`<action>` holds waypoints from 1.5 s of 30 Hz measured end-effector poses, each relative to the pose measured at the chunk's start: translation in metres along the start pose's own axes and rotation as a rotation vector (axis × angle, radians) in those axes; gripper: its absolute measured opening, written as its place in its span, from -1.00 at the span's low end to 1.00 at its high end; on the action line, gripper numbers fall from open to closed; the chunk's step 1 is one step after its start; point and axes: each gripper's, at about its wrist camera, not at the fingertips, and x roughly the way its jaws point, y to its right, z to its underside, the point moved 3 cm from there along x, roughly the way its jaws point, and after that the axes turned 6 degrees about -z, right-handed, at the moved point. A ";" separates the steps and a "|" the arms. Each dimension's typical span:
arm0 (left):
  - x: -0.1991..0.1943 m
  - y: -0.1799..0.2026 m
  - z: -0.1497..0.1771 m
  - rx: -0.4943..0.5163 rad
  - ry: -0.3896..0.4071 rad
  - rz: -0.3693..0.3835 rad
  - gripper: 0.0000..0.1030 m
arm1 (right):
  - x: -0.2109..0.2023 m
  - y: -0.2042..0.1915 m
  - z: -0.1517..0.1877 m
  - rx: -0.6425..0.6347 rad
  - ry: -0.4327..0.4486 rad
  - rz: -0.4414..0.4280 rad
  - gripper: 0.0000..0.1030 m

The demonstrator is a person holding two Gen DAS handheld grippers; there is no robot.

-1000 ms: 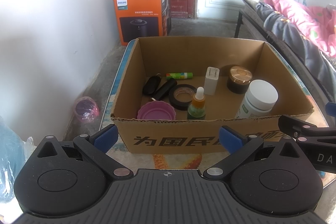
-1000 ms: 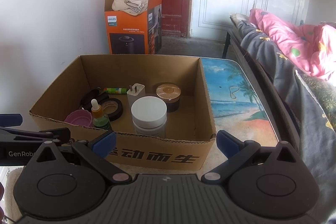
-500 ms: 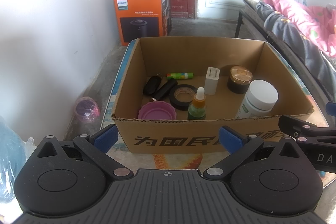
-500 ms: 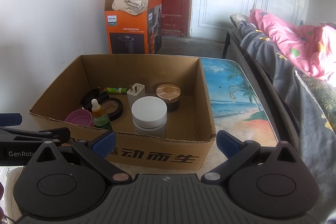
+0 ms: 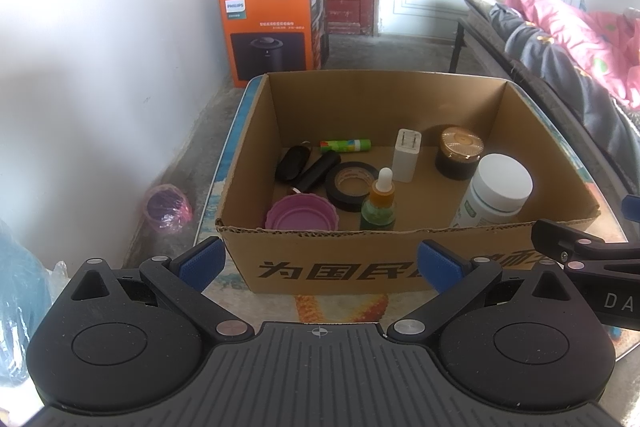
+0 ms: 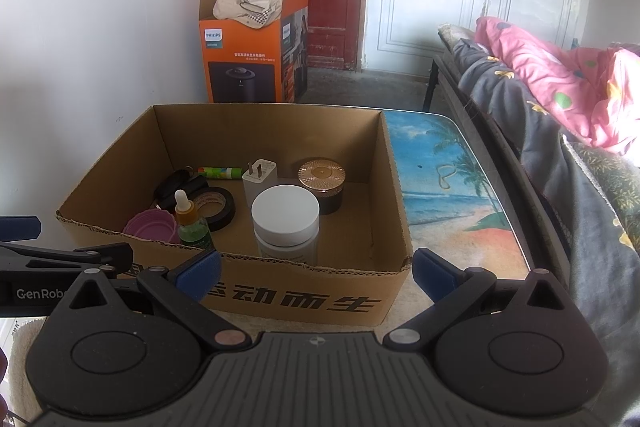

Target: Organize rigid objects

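An open cardboard box [image 5: 384, 267] [image 6: 304, 297] stands on the table. Inside it are a white-lidded jar [image 5: 500, 187] [image 6: 285, 215], a green dropper bottle [image 5: 379, 207] [image 6: 191, 223], a purple lid [image 5: 301, 213], a roll of black tape [image 5: 351, 185], a white charger [image 5: 407, 155], a gold-lidded dark jar [image 5: 460, 151] [image 6: 322, 179], a green tube [image 5: 346, 145] and black items [image 5: 306, 167]. My left gripper [image 5: 320, 263] and right gripper [image 6: 316, 273] are both open and empty, just in front of the box.
The table [image 6: 452, 187] has a beach-scene top, bare to the right of the box. An orange Philips box [image 5: 272, 27] with cloth stands by the red door. A bed with pink bedding [image 6: 560, 79] runs along the right. A pink bagged object [image 5: 166, 207] lies on the floor.
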 end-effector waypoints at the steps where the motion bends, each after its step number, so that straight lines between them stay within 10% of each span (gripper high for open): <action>1: 0.000 0.001 0.000 0.000 0.000 -0.001 0.99 | 0.001 0.000 0.000 -0.001 0.000 0.001 1.00; 45: -0.001 0.003 0.002 -0.003 -0.009 -0.001 0.99 | 0.001 0.002 0.000 0.003 -0.007 0.000 1.00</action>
